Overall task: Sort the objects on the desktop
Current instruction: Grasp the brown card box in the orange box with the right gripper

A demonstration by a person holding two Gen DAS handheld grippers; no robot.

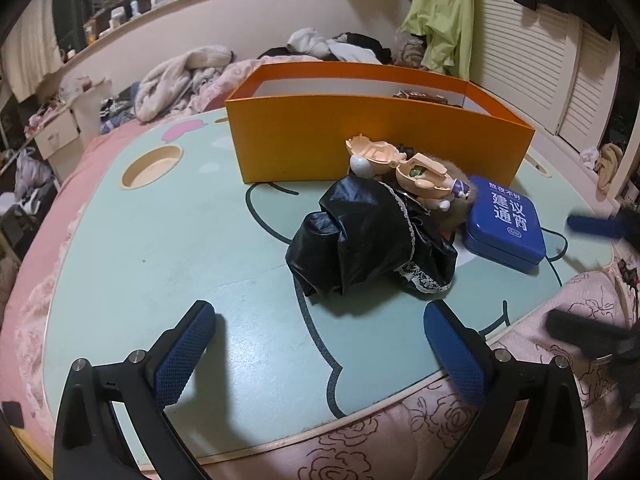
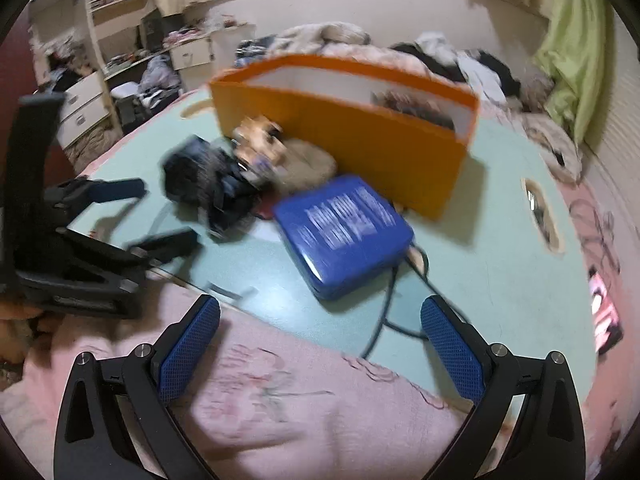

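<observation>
Both grippers are empty here. The left gripper (image 1: pixel 320 344) has its jaws spread wide, hovering over the near part of the mint-green table (image 1: pixel 160 240) with nothing between the blue pads (image 1: pixel 188 356) — not touching anything. Just ahead of it sits a doll in a shiny black dress (image 1: pixel 368 240), lying on its side, with its head parts (image 1: pixel 400 164) split open right against the front wall of the orange box (image 1: pixel 380 148). A blue tin (image 1: pixel 504 224) lies just right of the doll, touching its fuzzy hair.

The right gripper (image 2: pixel 320 344) also has its jaws spread wide and holds nothing — it hangs over the pink floral blanket (image 2: pixel 300 400) at the table's near edge, with the tin ahead of it. That view is motion-blurred, so details are mushy. There's something dark inside the box at its right end, can't tell what.
</observation>
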